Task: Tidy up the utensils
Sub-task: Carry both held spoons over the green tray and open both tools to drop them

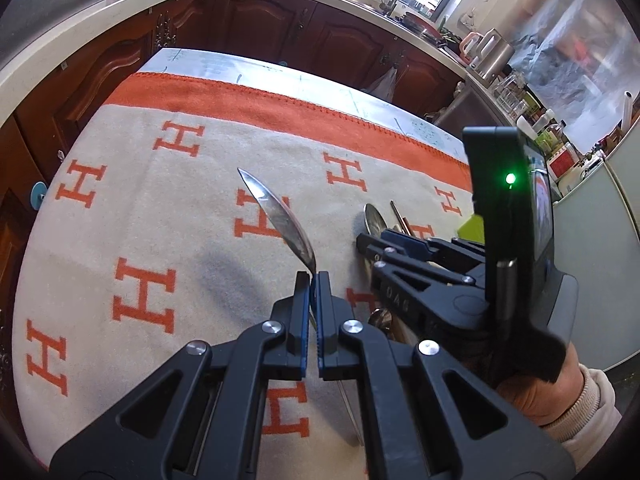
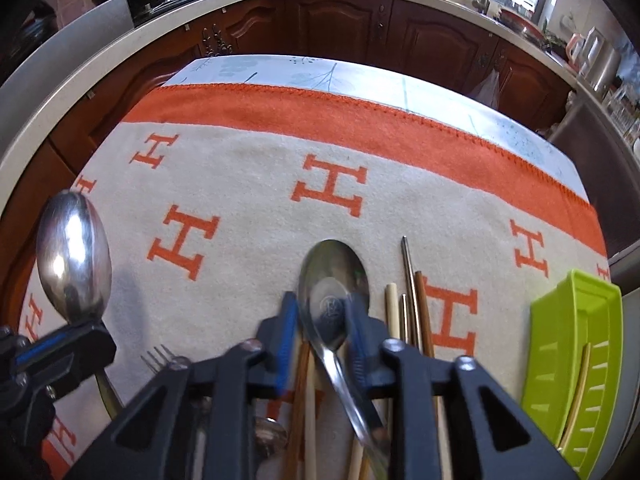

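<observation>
My left gripper (image 1: 313,280) is shut on the neck of a steel spoon (image 1: 280,216), held above the cloth with its bowl pointing away; the right wrist view shows that spoon (image 2: 74,248) and the left gripper (image 2: 90,326) at the far left. My right gripper (image 2: 322,308) has its blue pads against both edges of a second steel spoon (image 2: 332,276), whose handle runs back under the fingers. From the left wrist, the right gripper (image 1: 370,252) sits low over the pile with that spoon's bowl (image 1: 375,218) poking out ahead.
Several wooden and metal chopsticks (image 2: 408,280) lie right of the held spoon. A fork (image 2: 158,356) and another spoon (image 2: 272,436) lie under the fingers. A lime-green tray (image 2: 576,360) holding a chopstick stands at the right edge. The H-patterned cloth (image 2: 240,184) covers the table; cabinets stand behind.
</observation>
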A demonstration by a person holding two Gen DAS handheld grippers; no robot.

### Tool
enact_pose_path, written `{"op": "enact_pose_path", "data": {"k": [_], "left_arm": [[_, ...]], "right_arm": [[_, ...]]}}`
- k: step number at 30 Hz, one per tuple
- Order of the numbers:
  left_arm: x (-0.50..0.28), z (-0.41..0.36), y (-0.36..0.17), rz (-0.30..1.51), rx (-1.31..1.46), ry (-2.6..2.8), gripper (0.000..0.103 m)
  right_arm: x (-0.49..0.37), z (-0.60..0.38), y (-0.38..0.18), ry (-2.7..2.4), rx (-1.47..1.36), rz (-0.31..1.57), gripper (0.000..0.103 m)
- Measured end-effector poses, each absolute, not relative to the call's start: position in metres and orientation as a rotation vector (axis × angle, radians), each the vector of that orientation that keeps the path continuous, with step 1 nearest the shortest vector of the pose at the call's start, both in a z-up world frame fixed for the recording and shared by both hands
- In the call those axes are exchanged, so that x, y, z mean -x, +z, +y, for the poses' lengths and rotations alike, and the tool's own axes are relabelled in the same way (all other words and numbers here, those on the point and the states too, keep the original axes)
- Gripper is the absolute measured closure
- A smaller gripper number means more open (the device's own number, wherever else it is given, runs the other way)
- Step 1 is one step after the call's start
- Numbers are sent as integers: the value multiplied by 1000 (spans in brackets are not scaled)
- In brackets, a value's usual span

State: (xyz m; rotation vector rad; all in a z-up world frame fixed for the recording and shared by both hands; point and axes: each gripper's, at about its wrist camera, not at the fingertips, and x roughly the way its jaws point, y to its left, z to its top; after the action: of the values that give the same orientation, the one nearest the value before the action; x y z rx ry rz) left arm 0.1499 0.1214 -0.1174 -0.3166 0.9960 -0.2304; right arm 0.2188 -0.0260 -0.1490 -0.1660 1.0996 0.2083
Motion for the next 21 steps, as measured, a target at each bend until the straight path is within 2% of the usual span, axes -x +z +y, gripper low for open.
{"op": "enact_pose_path", "data": {"k": [2,6,21], "left_arm": [[-147,122,-117,995,320,-232,102],[-143,122,-115,994,326,-239,102],[-126,101,-81,958,318,-303,103]], "right_arm": [[-218,-30,-145,223,132,1090,92],[-211,-41,-134,274,48,1067,100],[-180,-97,-87,455,-312,997,101]]}}
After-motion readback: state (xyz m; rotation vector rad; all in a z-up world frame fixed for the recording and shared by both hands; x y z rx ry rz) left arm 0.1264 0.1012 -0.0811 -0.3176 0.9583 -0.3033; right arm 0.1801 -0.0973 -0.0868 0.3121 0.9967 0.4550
